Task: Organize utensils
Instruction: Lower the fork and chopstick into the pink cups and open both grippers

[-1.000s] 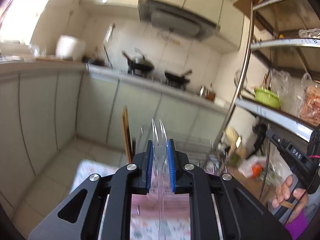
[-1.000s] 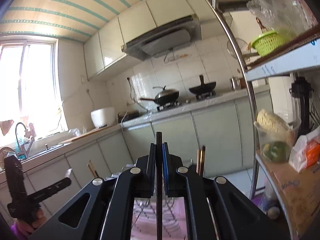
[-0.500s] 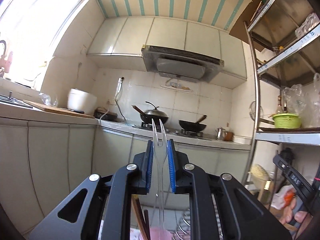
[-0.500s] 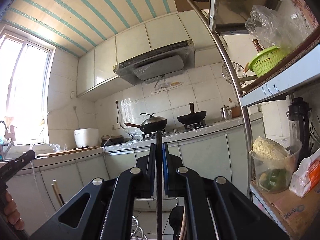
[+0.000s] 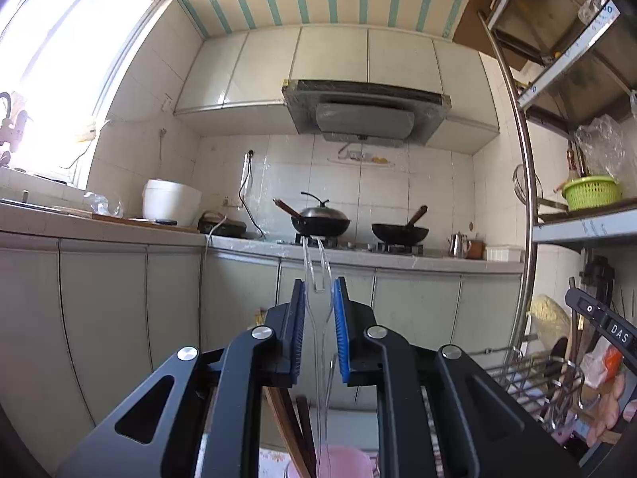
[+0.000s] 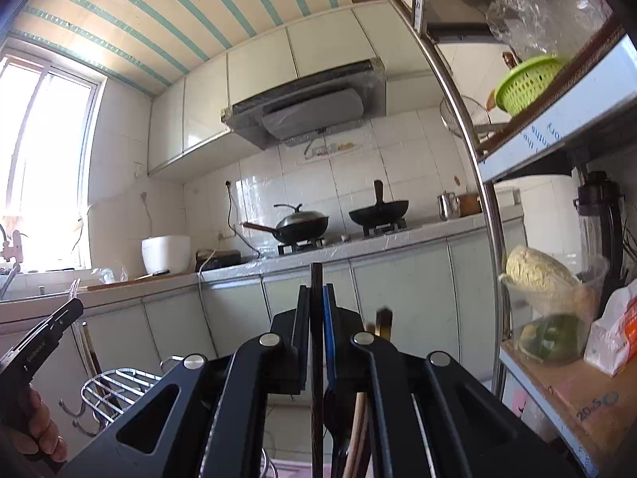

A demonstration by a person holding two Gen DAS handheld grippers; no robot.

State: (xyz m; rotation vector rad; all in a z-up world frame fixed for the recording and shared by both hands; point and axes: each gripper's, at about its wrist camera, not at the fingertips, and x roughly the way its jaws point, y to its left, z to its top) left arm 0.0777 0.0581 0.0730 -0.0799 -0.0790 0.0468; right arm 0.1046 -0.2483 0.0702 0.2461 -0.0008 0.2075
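My left gripper (image 5: 318,290) is shut on clear plastic utensils (image 5: 316,263) that stand upright between the blue pads, their lower ends hanging over a pink cup (image 5: 338,460) that holds dark wooden chopsticks (image 5: 296,422). My right gripper (image 6: 316,298) is shut on a dark chopstick (image 6: 316,279), held upright above a pink container (image 6: 294,468) with a dark spoon (image 6: 332,410) and wooden handles in it. The left gripper also shows in the right wrist view (image 6: 43,338) at the far left.
A wire dish rack (image 5: 533,374) stands to the right of the left gripper and also shows in the right wrist view (image 6: 115,388). A metal shelf unit (image 6: 557,127) with a green basket and bags is on the right. Kitchen counter, woks and hood lie ahead.
Both grippers have tilted upward from the table toward the far wall. The utensils have stayed in the jaws. The pink cup has come into view under the left gripper.
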